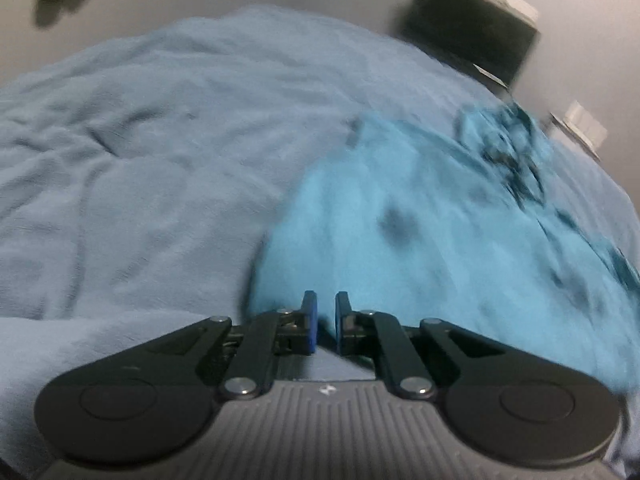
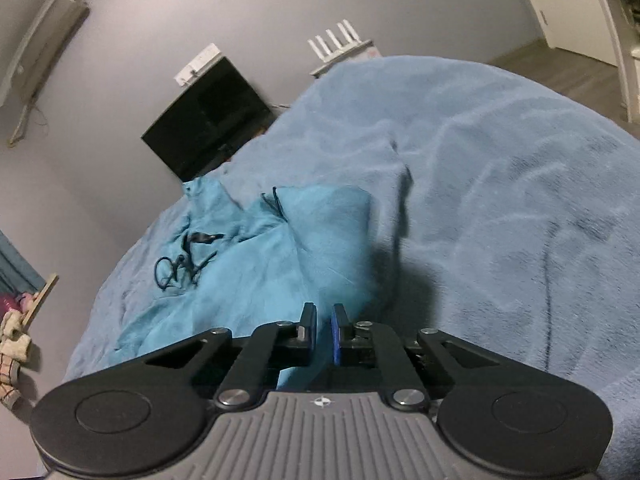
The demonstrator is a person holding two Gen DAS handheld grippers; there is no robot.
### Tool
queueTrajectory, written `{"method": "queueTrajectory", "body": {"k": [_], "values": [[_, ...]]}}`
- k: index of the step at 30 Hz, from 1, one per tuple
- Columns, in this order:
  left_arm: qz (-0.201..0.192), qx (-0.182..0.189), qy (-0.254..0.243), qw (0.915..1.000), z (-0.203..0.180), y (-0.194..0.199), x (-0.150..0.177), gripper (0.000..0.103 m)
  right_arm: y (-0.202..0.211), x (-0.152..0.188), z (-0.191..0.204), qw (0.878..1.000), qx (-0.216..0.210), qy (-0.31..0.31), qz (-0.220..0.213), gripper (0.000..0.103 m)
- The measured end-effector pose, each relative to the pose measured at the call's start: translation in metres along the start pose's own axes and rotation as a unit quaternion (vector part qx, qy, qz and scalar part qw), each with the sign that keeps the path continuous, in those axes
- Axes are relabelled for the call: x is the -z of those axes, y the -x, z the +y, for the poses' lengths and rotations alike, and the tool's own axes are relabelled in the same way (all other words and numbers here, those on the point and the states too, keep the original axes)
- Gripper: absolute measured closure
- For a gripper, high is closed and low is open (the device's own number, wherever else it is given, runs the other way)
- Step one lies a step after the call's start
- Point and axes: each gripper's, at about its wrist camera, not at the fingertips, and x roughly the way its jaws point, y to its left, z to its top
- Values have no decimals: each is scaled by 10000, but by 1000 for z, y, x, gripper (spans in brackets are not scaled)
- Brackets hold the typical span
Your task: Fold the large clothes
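A bright turquoise garment (image 1: 420,240) with a black drawstring lies on a pale blue blanket (image 1: 140,160). The left wrist view is motion-blurred. My left gripper (image 1: 323,308) is shut on the garment's near edge, with cloth between the blue pads. In the right wrist view the same garment (image 2: 248,272) lies crumpled, its black cord (image 2: 180,264) looped on top. My right gripper (image 2: 323,320) is shut on the garment's near edge, and cloth runs down between its fingers.
The blue blanket (image 2: 500,200) covers the whole bed. A black box (image 2: 208,116) and a white router (image 2: 340,46) stand by the grey wall beyond the bed. Small items (image 2: 16,344) lie at the left. Wood floor (image 2: 560,68) shows at the right.
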Motion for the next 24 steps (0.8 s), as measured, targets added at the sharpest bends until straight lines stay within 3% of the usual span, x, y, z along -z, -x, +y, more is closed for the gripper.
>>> {"method": "queueTrajectory", "body": {"k": [1, 2, 3, 4, 9, 13, 15, 16, 17, 20, 24], "values": [[-135, -108, 73, 9998, 2, 3, -2, 92, -1, -1, -1, 9999, 133, -12, -62, 83], [-279, -153, 99, 9994, 3, 6, -4, 80, 0, -3, -1, 9994, 296, 46, -175, 67], [-421, -106, 89, 9990, 3, 9, -5, 74, 1, -3, -2, 9985, 449, 108, -283, 49], [-516, -15, 68, 9986, 2, 12, -6, 67, 2, -3, -2, 9974, 575, 190, -403, 48], [-744, 308, -604, 9949, -28, 14, -4, 67, 1, -7, 14, 9916, 520, 1029, -588, 48], [-678, 587, -1336, 9870, -67, 1, 3, 66, -10, -1, 46, 9720, 470, 2204, -662, 50], [-698, 625, -1718, 9807, -85, -7, 9, 59, -23, 4, 58, 9609, 523, 2640, -654, 50], [-698, 613, -1906, 9773, -93, -13, 12, 50, -32, 6, 62, 9561, 559, 2814, -601, 50], [-705, 583, -2085, 9737, -100, -18, 16, 42, -41, 7, 64, 9531, 577, 2921, -542, 50], [-664, 510, -2521, 9641, -116, -32, 25, 41, -63, 11, 69, 9469, 596, 3134, -392, 50], [-361, 579, -2635, 9622, -120, -56, 29, 41, -89, 13, 73, 9401, 804, 3293, -359, 50]]}}
